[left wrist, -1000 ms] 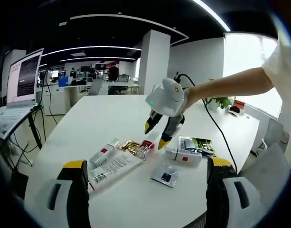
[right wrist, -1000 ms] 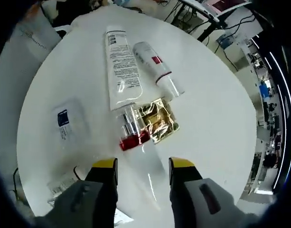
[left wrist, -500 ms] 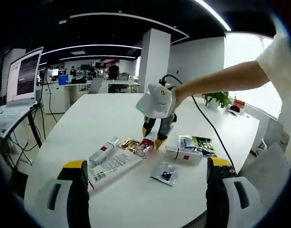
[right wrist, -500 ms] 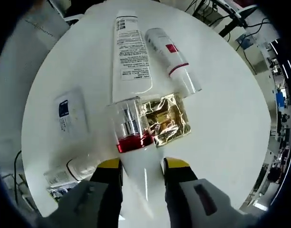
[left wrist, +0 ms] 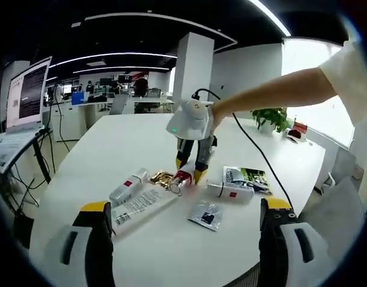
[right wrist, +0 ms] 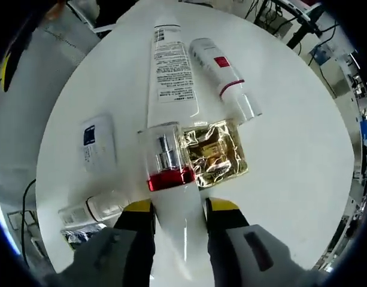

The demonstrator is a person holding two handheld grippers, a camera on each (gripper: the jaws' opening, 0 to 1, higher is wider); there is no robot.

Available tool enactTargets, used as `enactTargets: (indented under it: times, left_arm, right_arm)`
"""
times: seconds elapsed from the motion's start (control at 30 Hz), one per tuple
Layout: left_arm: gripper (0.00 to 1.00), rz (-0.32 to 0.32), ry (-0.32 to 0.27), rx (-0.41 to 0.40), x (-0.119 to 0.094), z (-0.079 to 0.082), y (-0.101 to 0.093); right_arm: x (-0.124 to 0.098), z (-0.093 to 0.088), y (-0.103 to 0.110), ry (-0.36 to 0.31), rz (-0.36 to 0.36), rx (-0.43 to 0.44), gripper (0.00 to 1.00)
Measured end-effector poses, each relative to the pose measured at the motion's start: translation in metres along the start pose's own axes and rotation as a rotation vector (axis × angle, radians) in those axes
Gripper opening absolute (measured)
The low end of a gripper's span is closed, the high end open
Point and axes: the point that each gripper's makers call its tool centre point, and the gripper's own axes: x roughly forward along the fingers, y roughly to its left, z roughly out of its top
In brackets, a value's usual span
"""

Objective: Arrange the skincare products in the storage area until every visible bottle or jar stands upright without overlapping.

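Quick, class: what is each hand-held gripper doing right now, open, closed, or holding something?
Left hand-held gripper: open, holding nothing.
Right hand-held gripper: closed around the white bottle with the red band, which lies on the table.

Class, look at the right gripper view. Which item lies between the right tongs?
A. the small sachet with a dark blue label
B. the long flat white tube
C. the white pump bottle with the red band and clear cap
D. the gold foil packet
C: the pump bottle lies with its white body between the yellow tips of the right tongs, beside the gold packet.
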Motion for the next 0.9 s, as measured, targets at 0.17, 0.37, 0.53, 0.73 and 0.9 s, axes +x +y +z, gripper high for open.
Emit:
enactTargets:
  times: [0.17, 0.37, 0.53, 0.73, 0.9]
  left_arm:
    - [0.97, 0.024, -0.004, -0.017, 0.0, 0.001, 0.006]
    - [0.97, 0.015, -0.001, -0.016, -0.002, 0.002, 0.004]
    - [0.97, 0.004, -0.015, 0.003, -0.009, 0.011, 0.005]
    - [0.96, -0.06, 0.021, 0.042, -0.01, 0.007, 0.007]
    - [0.95, -0.07, 0.014, 0.047, -0.009, 0.013, 0.007]
  right_arm:
    - [0.001, 0.0, 0.001, -0.015, -0.009, 0.012, 0.32]
    - [-0.003, 0.0, 0.001, -0.051, -0.079, 0.008, 0.28]
    - [-0.007, -0.005, -0.004, -0.134, -0.203, 0.066, 0.28]
    - [-0.021, -0.013, 0.001, -0.258, -0.282, 0.172, 0.27]
    - [-0.046, -0.019, -0.006, -0.424, -0.363, 0.335, 0.27]
